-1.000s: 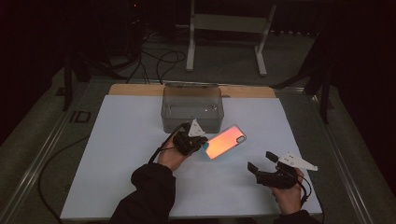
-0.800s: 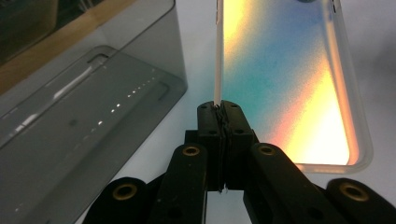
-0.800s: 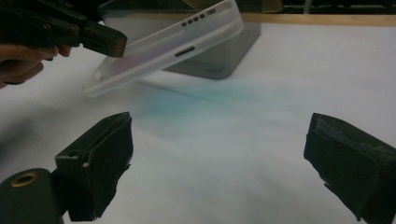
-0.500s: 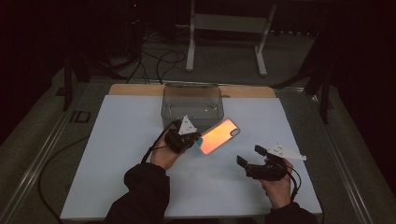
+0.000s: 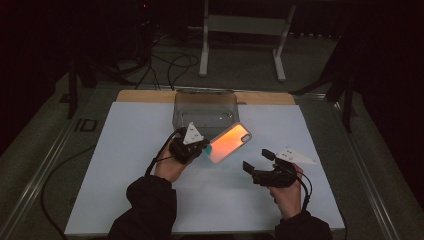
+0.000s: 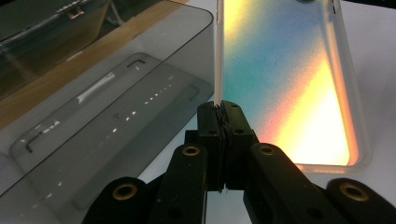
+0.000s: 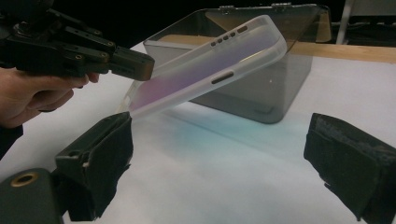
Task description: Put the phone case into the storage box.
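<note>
Phone case (image 5: 229, 142): you hold it by one edge in the closed left tongs (image 5: 202, 148), lifted before the clear box (image 5: 205, 107) near the table's (image 5: 125, 175) far edge. Right tongs (image 5: 259, 161) gape empty; bring them onto the free end next.

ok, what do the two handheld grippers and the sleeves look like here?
Both grippers are black with two jaws. The left gripper and the right gripper each carry a pale three-cornered plate on top. Brass-coloured rivets sit on the linkage arms; the right gripper's pads are rough black foam. A black cable trails from the left one. The person wears dark long sleeves.
</note>
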Motion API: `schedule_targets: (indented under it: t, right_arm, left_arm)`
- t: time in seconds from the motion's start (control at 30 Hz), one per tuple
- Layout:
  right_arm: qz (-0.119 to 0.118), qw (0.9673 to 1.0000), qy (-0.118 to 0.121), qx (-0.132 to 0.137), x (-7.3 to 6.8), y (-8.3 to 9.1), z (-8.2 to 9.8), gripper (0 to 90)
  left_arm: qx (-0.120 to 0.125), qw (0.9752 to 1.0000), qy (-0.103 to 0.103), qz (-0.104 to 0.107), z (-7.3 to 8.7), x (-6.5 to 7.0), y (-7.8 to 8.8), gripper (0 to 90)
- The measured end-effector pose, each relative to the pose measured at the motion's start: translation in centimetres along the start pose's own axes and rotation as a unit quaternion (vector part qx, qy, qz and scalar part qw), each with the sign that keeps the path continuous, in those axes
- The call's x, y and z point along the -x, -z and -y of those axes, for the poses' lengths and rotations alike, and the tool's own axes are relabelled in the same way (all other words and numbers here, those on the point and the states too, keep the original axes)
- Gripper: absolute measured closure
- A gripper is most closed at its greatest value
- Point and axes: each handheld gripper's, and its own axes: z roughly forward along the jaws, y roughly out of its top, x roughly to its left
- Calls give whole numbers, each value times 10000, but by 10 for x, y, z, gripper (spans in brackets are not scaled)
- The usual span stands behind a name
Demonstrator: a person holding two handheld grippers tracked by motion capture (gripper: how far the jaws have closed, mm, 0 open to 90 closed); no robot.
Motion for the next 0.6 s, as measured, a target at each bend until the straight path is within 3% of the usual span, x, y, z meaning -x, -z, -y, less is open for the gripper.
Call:
schedule_targets:
  t: [0.6]
  right_arm:
    - [-264, 9995, 127, -69, -20, -22, -15, 81]
  left_arm:
    - [136, 9994, 81, -292, 9, -12, 24, 895]
